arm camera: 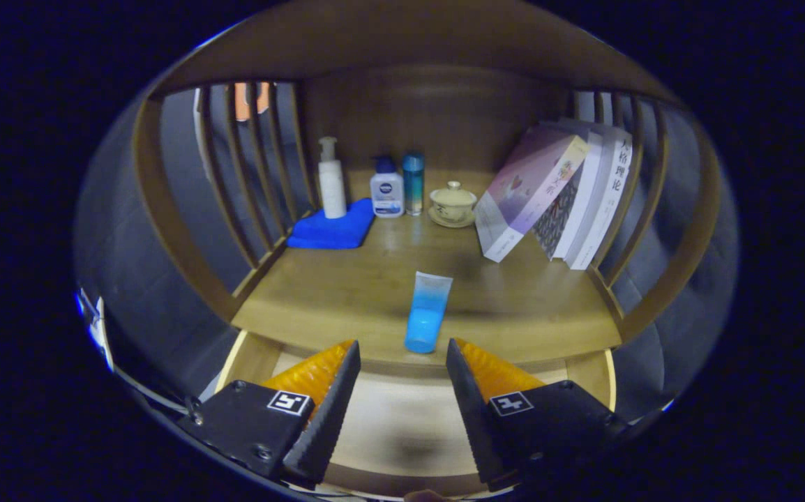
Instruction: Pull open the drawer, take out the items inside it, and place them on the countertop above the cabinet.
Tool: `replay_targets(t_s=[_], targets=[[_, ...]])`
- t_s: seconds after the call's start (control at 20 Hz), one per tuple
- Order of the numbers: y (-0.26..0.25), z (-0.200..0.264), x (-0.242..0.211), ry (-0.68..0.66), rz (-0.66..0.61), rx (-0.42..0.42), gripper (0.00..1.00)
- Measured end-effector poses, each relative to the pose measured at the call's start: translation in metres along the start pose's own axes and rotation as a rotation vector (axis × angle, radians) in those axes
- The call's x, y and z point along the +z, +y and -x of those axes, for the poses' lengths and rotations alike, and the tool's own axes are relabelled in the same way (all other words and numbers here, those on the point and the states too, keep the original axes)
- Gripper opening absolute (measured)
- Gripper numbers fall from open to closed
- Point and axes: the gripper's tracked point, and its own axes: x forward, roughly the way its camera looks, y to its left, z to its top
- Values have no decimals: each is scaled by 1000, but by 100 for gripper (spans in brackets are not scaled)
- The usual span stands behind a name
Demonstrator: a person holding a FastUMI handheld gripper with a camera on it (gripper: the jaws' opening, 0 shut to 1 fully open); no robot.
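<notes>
Gripper (402, 352) spread wide, fingers (326, 397) gripping nothing, poised over pulled-open drawer (402, 425). Just ahead, between fingertips: blue tube (427, 312) lying on countertop (347, 293) near front edge. Farther back: folded blue cloth (333, 229) under white pump bottle (332, 179), two small bottles (397, 186), lidded teacup (453, 204), leaning books (563, 199) at right.

tube (427, 312) lies on countertop (347, 293) above open drawer (402, 425), books (563, 199) behind to its right.
</notes>
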Motion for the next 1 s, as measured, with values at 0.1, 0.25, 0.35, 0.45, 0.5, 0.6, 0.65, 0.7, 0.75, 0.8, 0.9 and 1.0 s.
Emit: replay_targets(t_s=[0.1,0.25,0.35,0.45,0.5,0.6,0.65,0.7,0.75,0.8,0.9,1.0], targets=[[6,24,-7,-72,13,9,80],[12,58,-28,-183,5,21,82],[12,73,-48,-250,8,10,89],[13,80,-70,-293,20,4,99],[13,85,-81,-316,25,4,99],[14,90,-101,-342,26,-1,99],[13,94,-111,-358,21,-8,99],[12,99,-123,-373,13,-10,99],[12,102,-135,-389,-4,-16,99],[14,104,-146,-401,-14,-11,99],[13,107,-166,-418,-13,-15,99],[8,109,-185,-426,-8,-40,99]])
